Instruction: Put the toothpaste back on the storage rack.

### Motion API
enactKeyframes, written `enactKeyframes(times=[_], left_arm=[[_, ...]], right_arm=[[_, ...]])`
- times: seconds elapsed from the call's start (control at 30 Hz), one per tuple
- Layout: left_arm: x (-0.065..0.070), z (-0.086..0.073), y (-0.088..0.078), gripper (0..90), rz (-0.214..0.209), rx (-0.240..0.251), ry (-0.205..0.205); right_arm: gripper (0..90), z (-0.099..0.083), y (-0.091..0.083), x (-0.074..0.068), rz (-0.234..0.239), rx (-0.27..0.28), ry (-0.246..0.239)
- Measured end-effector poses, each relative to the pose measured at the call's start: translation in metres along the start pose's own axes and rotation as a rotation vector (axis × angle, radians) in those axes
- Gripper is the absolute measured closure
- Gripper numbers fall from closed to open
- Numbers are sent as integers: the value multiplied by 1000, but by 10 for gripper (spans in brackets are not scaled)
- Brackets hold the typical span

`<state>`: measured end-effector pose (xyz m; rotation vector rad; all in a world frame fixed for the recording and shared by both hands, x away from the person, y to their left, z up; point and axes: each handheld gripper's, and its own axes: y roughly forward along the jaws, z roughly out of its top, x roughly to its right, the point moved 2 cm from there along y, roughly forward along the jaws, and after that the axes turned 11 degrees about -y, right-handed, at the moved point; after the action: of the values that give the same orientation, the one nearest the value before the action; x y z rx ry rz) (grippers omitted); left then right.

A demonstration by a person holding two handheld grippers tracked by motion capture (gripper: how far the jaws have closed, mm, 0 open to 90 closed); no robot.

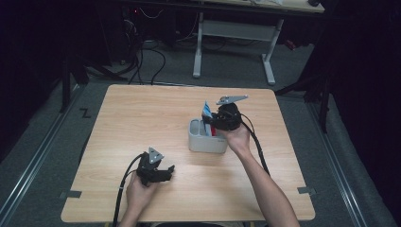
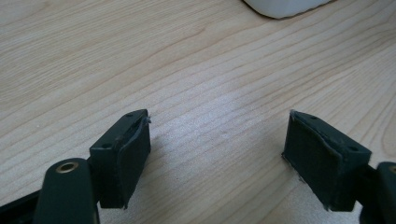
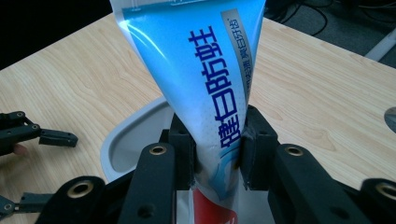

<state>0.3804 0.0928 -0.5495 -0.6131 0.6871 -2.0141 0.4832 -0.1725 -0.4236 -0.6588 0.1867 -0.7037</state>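
A blue and white toothpaste tube [image 3: 205, 84] with a red lower end stands between the jaws of my right gripper [image 3: 215, 151], which is shut on it. In the high view the right gripper [image 1: 218, 118] holds the tube [image 1: 206, 110] over the grey bin [image 1: 206, 143] at the table's middle, the tube's lower end inside the bin. The bin's rim [image 3: 133, 135] curves just beyond the jaws. My left gripper [image 1: 165, 171] rests near the front edge, held by a hand. Its jaws [image 2: 217, 158] stand wide open over bare wood, nothing between them.
The wooden table [image 1: 142, 118] has free room at the left and back. A corner of the grey bin [image 2: 285, 7] shows at the top of the left gripper view. Beyond the table stand a white desk frame [image 1: 234, 35] and cables on the floor.
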Motion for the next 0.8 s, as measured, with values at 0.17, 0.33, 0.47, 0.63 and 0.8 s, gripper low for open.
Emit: enactKeyframes(times=[0.17,0.33,0.47,0.63,0.8], left_arm=[[0,0,0,231,1,-1,0],[0,0,0,231,1,0,2],[0,0,0,231,2,-1,1],[0,0,0,231,4,-1,0],[0,0,0,231,4,1,0]], right_arm=[[695,-6,-2,1,5,-6,8],[692,-11,-5,3,5,14,29],[677,-16,-11,5,3,33,41],[660,-17,-16,10,-5,36,48],[661,-20,-14,14,10,57,62]])
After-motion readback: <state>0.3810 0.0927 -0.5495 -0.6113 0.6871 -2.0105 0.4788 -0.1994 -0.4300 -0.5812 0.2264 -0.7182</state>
